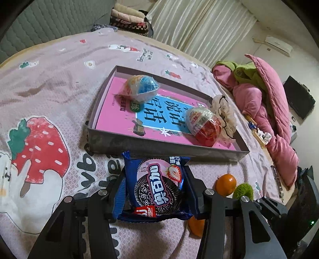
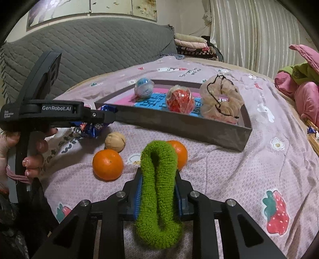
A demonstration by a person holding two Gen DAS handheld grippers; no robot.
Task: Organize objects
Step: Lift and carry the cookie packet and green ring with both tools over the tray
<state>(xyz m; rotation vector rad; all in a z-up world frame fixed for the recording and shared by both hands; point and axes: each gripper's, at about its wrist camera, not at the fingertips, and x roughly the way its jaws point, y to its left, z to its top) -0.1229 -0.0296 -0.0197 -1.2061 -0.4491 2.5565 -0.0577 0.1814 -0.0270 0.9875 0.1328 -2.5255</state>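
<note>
Orange tangerines [image 2: 107, 164], 2, flank green scrunchie [image 2: 158, 191]; walnut [image 2: 115, 142] behind.

Striped curtains [image 1: 199, 25], folded blankets [image 1: 129, 18], grey quilted headboard [image 2: 89, 45], pink bedding heap [image 1: 265, 103], wall air conditioner [image 1: 279, 44]

Two capsule eggs [image 1: 139, 87] and scrunchie [image 2: 221, 99] in tray [image 1: 159, 147], oranges [image 2: 107, 164] and walnut [image 2: 115, 141] before it

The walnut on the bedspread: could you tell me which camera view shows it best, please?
The right wrist view shows it best: the walnut lies in full sight on the bedspread, just behind the nearer orange and in front of the tray. The left wrist view does not show it at all.
</note>
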